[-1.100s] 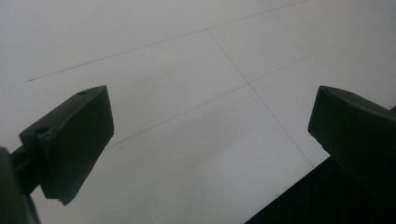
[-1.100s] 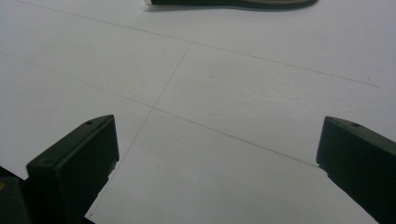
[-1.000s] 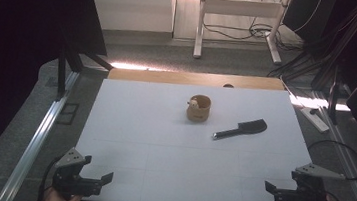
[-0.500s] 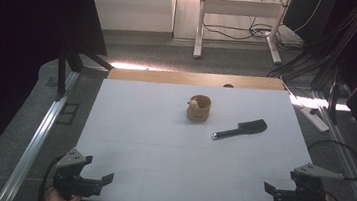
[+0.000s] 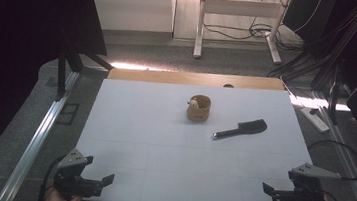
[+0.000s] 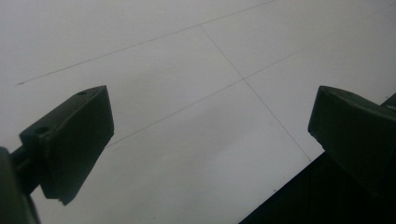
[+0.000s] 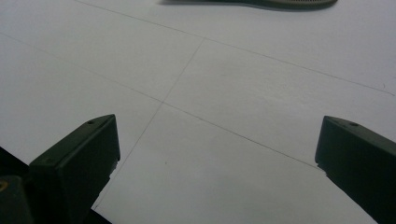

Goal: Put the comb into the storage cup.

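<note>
A small brown cup point(image 5: 199, 107) with something pale inside stands past the middle of the white table point(image 5: 153, 128). A black brush point(image 5: 241, 129) lies flat to its right, handle pointing toward the front left; its edge also shows at the top of the right gripper view as the brush point(image 7: 261, 3). My left gripper point(image 5: 99, 170) hovers open at the front left corner, jaws wide over bare tabletop point(image 6: 210, 135). At the front right corner my right gripper point(image 5: 270, 190) is open too, with nothing between its jaws point(image 7: 219, 158).
The table's front edge runs right under both grippers. A wooden strip point(image 5: 194, 78) borders the far edge. Metal rails point(image 5: 36, 141) flank the table on both sides. A cable point(image 5: 342, 153) loops off the right gripper. Desk legs and cables stand on the floor beyond.
</note>
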Action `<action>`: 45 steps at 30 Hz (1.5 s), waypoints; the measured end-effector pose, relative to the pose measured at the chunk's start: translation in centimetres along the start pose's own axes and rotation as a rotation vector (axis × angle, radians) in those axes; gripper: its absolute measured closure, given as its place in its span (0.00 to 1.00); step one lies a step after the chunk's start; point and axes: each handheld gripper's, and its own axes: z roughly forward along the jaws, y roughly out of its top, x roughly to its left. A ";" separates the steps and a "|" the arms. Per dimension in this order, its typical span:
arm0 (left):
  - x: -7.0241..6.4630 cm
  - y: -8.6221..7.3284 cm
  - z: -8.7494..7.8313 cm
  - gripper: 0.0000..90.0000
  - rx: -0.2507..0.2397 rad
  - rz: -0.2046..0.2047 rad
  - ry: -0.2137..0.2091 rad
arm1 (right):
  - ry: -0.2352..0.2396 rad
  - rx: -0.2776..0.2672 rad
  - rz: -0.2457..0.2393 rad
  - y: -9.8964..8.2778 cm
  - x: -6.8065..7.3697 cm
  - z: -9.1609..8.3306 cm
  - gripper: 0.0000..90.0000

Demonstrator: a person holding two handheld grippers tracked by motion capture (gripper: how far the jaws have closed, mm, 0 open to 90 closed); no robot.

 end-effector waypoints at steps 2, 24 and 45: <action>0.0 0.0 0.0 0.01 -0.001 -0.003 -0.004 | 0.003 -0.004 -0.009 0.0 0.1 0.0 0.00; 0.2 0.0 0.0 0.01 -0.003 -0.016 -0.008 | 0.084 -0.004 -0.061 1.6 0.2 0.8 0.00; 0.3 0.0 0.0 0.01 -0.010 -0.022 -0.015 | 0.107 0.004 -0.139 3.8 0.6 2.3 0.00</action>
